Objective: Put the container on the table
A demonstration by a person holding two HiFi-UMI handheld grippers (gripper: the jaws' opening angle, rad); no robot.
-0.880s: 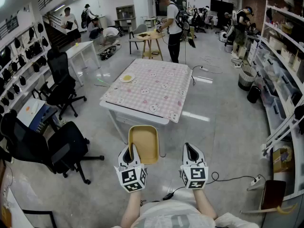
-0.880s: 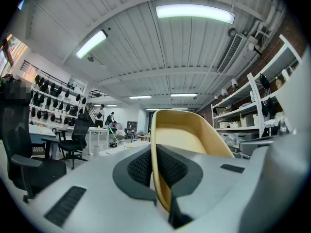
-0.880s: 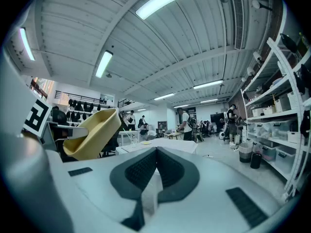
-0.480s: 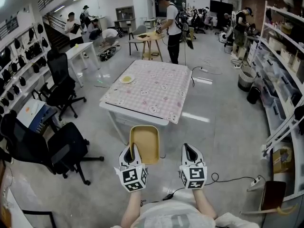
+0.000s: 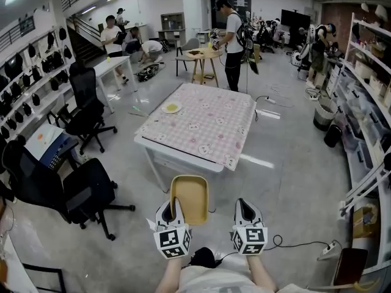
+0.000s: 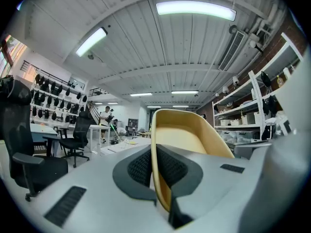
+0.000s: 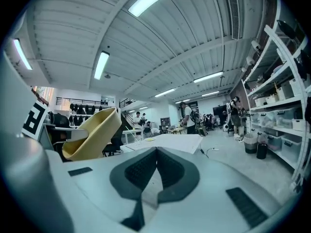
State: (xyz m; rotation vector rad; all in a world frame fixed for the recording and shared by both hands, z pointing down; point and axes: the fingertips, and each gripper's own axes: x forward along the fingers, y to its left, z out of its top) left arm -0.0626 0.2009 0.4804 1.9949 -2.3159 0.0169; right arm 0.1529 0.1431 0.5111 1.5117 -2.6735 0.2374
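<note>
I carry a tan rectangular container in the air short of the table, which has a pink checked cloth. My left gripper is shut on the container's near left rim; in the left gripper view that rim is pinched between the dark pads. My right gripper hangs level beside it, shut with nothing held; its pads meet. From the right gripper view the container shows at the left, with the table ahead.
A small plate lies on the table's far left part. Black office chairs stand at my left, shelving lines the right wall. A cable runs over the floor. Several people stand at the far end of the room.
I have stepped closer to the table; it looks nearer and larger. Both grippers keep their poses, the container still in the left one.
</note>
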